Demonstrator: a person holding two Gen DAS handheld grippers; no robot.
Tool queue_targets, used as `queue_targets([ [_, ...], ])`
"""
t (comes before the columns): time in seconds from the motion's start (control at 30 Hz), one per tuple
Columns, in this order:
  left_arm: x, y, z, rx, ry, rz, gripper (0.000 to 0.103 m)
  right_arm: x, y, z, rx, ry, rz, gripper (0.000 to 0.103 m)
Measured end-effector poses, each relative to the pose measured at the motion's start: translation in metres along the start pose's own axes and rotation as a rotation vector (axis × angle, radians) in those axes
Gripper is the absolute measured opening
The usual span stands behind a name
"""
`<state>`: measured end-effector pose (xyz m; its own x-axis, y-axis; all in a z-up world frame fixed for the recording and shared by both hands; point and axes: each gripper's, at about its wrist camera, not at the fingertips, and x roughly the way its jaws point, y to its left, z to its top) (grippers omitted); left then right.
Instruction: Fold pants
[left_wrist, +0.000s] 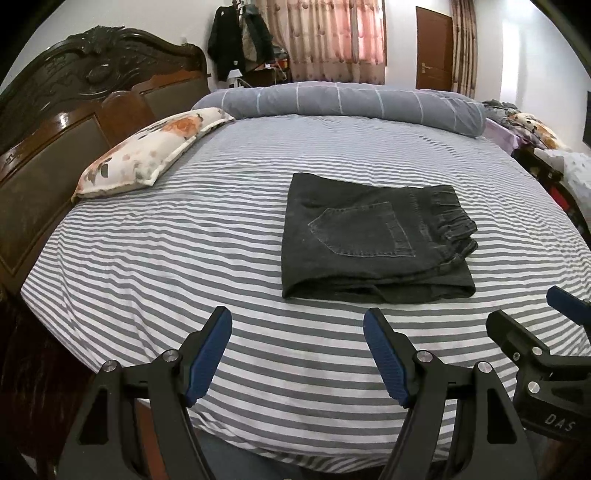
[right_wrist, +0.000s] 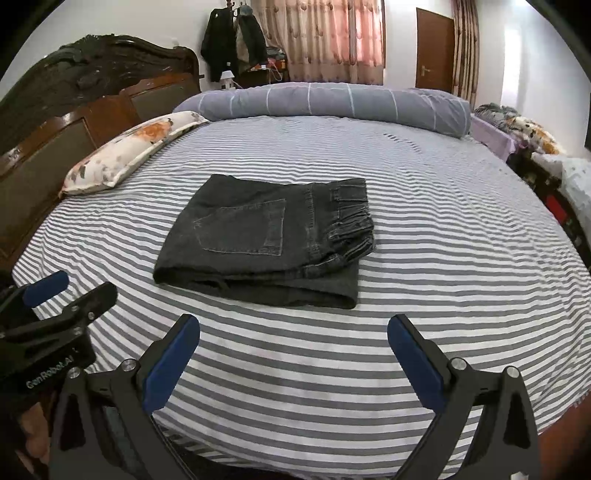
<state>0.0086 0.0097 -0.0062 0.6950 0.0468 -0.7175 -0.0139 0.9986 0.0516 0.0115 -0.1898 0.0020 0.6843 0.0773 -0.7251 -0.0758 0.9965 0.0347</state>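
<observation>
1. Pants (left_wrist: 373, 236) lying on striped bed sheet (left_wrist: 147, 280), folded into a compact dark rectangle; back pocket facing up, gathered waistband at right edge, fold layers visible along near edge.
2. Left tool (left_wrist: 297, 350) wide, nothing between blue pads, hanging over bare sheet near front of bed, apart from pants.
3. Right tool (right_wrist: 293, 354) likewise wide and empty, just short of near edge of pants, not touching.
4. Both tools side by side, angled down toward bed; each visible at margin of the other's view.
5. Judgement: folding looks finished or nearly so; step in hand probably a check of result, or one last tidy.
6. If tidying: waistband bulges past lower layers at right, lower layer sticks out at near right corner. Best handled by pinching only the stray edge and tucking it square, without lifting the whole stack.
7. Risk: catching sheet together with denim, or dragging top layer off and undoing fold. Low, slow approach from near edge advised; pads kept parallel to the fold line.
8. Flowered pillow (left_wrist: 147, 155) and rolled grey duvet (left_wrist: 351, 101) well apart from pants; no obstruction.
</observation>
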Motion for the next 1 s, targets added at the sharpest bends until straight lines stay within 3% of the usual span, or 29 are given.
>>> queue_targets([
  [1.0, -0.015, -0.010, -0.008, 0.024, -0.024, -0.005, 0.074, -0.005, -0.005, -0.013, 0.015, 0.011, 0.009, 0.101],
])
